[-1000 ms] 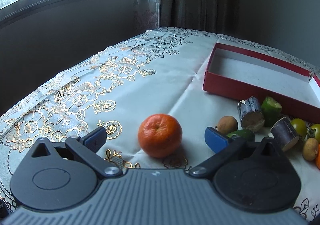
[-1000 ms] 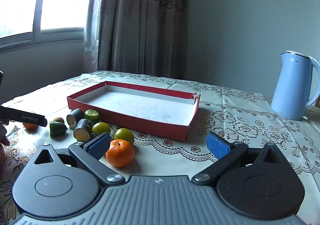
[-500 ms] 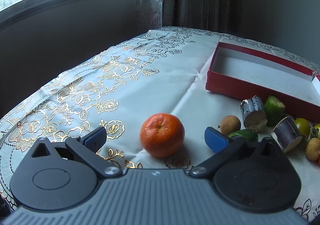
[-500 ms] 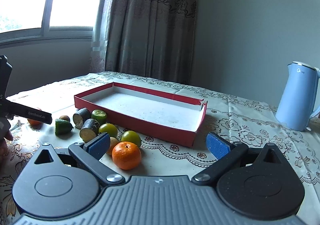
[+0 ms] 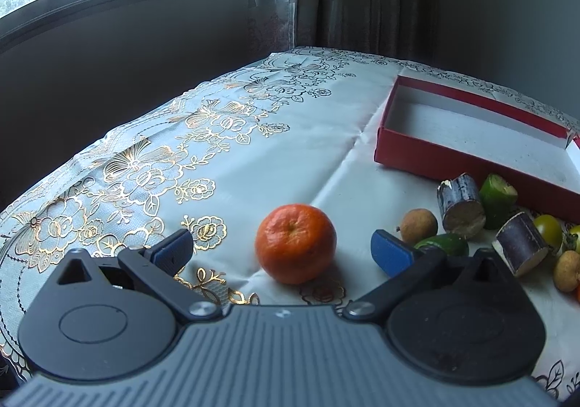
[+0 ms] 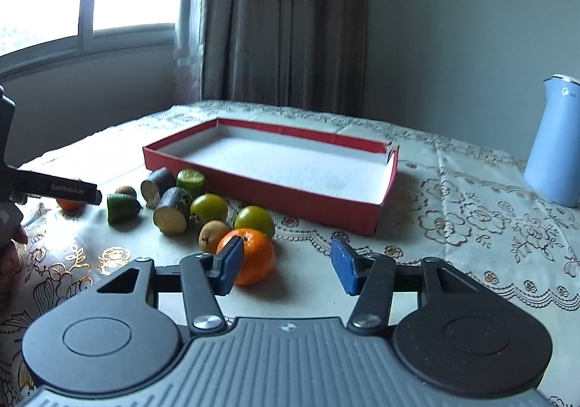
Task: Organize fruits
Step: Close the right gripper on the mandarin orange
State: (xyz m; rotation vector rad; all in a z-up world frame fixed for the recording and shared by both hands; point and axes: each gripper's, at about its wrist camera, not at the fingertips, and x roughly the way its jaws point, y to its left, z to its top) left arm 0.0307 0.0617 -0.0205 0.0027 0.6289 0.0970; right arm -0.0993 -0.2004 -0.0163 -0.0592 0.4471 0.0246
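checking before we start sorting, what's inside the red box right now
Nothing visible: the red box shows only its bare white floor, with all fruit still outside on the tablecloth. Its near wall hides a thin strip of floor in both views.

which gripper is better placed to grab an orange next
Left. The left gripper has its orange centred between wide-open jaws. The right gripper is closing, but its orange sits off beside one pad, not between the jaws.
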